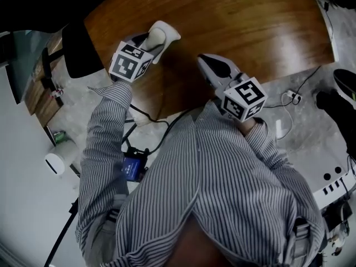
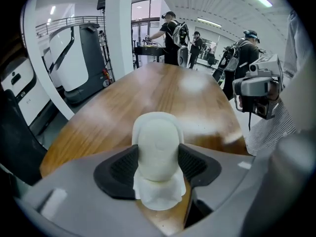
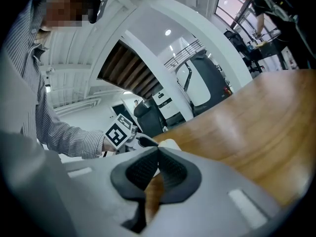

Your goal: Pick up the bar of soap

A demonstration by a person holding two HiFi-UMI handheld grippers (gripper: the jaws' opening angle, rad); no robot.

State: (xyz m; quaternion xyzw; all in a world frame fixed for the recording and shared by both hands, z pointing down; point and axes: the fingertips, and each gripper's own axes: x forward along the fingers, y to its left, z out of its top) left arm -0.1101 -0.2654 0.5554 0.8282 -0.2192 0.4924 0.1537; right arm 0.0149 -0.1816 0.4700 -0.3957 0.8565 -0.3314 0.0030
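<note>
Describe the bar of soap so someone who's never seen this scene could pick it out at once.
Start at the big brown wooden table. Over its left part, the left gripper grips the bar of soap between its black pads. It is the only pale, rounded, off-white lump against the dark wood and pads.

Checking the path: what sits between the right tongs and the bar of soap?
Head view: only bare wooden table between right tongs and bar of soap.

The head camera looks steeply down on the left tongs [image 1: 160, 39], the right tongs [image 1: 204, 61] and the surface [image 1: 250, 26]. Each tongs camera looks close along its own jaws, low across that surface; the right one also shows the left tongs.
</note>
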